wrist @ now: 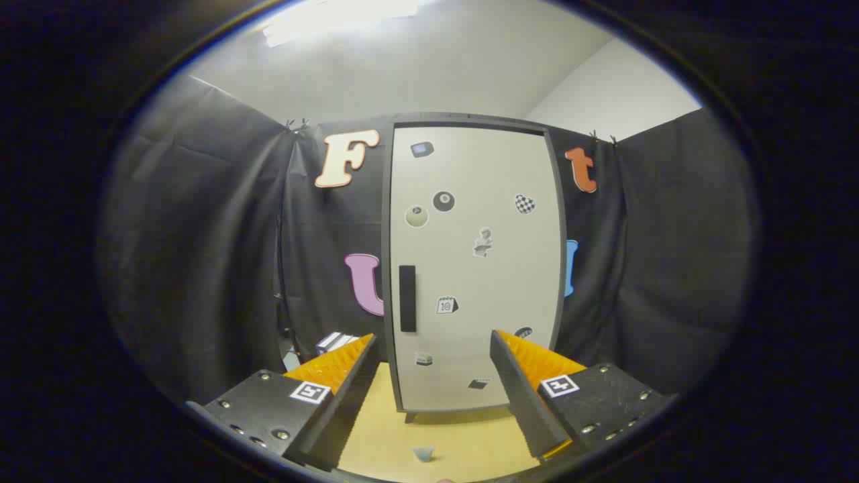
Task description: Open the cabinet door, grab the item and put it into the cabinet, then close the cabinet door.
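Observation:
A tall white cabinet [473, 268] with a dark frame stands ahead on the wooden table, its door shut. The door carries several stickers and a dark vertical handle [407, 298] near its left edge. My gripper [433, 345] is open, with nothing between its fingers. It hangs in front of the cabinet's lower half, some way short of the door. A small striped box [335, 342] peeks out just beyond the left finger, to the left of the cabinet. A small pale blue piece [423, 454] lies on the table between the fingers, close to me.
The wooden table top [463, 439] runs from under the fingers to the cabinet's foot. Black cloth walls close the booth on the left, right and behind the cabinet.

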`<state>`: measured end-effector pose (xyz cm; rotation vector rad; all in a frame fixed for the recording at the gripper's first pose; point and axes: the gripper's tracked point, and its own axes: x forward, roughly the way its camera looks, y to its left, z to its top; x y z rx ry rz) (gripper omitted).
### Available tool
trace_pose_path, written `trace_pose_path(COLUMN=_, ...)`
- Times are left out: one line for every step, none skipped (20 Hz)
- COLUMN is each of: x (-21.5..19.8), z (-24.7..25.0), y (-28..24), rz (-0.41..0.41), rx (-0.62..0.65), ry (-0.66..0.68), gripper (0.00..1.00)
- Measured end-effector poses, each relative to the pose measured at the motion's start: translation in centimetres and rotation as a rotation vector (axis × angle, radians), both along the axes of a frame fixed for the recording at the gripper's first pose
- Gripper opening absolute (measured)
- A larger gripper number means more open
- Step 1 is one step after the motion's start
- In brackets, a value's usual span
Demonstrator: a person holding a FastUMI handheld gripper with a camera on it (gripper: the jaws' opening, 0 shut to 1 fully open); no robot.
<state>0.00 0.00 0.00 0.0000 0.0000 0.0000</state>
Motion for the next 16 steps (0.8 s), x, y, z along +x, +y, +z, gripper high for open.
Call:
trace_pose_path(x=0.1, z=0.1, y=0.1, rz=0.002, rx=-0.004, ry=-0.003, gripper=0.98)
trace_pose_path(x=0.3, z=0.2, y=0.2, rz=0.004, rx=-0.007, ry=-0.005, gripper=0.98)
trace_pose_path(x=0.4, z=0.1, y=0.3, rz=0.009, rx=-0.008, ry=-0.004, gripper=0.98)
trace_pose_path(x=0.6, z=-0.1, y=0.3, rz=0.011, rx=-0.006, ry=0.003, gripper=0.98)
trace_pose_path(x=0.8, z=-0.2, y=0.4, rz=0.015, rx=-0.005, ry=0.009, gripper=0.98)
trace_pose_path(x=0.9, z=-0.2, y=0.4, rz=0.015, rx=-0.003, ry=0.012, gripper=0.98)
trace_pose_path(x=1.0, z=-0.2, y=0.3, rz=0.015, rx=-0.003, ry=0.013, gripper=0.98)
trace_pose_path(x=1.1, z=-0.3, y=0.2, rz=0.015, rx=-0.003, ry=0.013, gripper=0.98)
trace_pose_path(x=1.2, z=-0.2, y=0.2, rz=0.017, rx=-0.005, ry=0.012, gripper=0.98)
trace_pose_path(x=1.2, z=-0.2, y=0.3, rz=0.02, rx=-0.004, ry=0.011, gripper=0.98)
trace_pose_path(x=1.3, z=-0.1, y=0.3, rz=0.02, rx=-0.001, ry=0.01, gripper=0.98)
trace_pose_path(x=1.4, z=-0.1, y=0.4, rz=0.021, rx=0.002, ry=0.01, gripper=0.98)
trace_pose_path(x=1.5, z=-0.1, y=0.3, rz=0.019, rx=0.003, ry=0.011, gripper=0.98)
trace_pose_path(x=1.5, z=-0.2, y=0.0, rz=0.019, rx=0.003, ry=0.016, gripper=0.98)
trace_pose_path(x=1.6, z=-0.3, y=-0.1, rz=0.016, rx=0.003, ry=0.018, gripper=0.98)
trace_pose_path(x=1.7, z=-0.3, y=-0.2, rz=0.014, rx=0.001, ry=0.016, gripper=0.98)
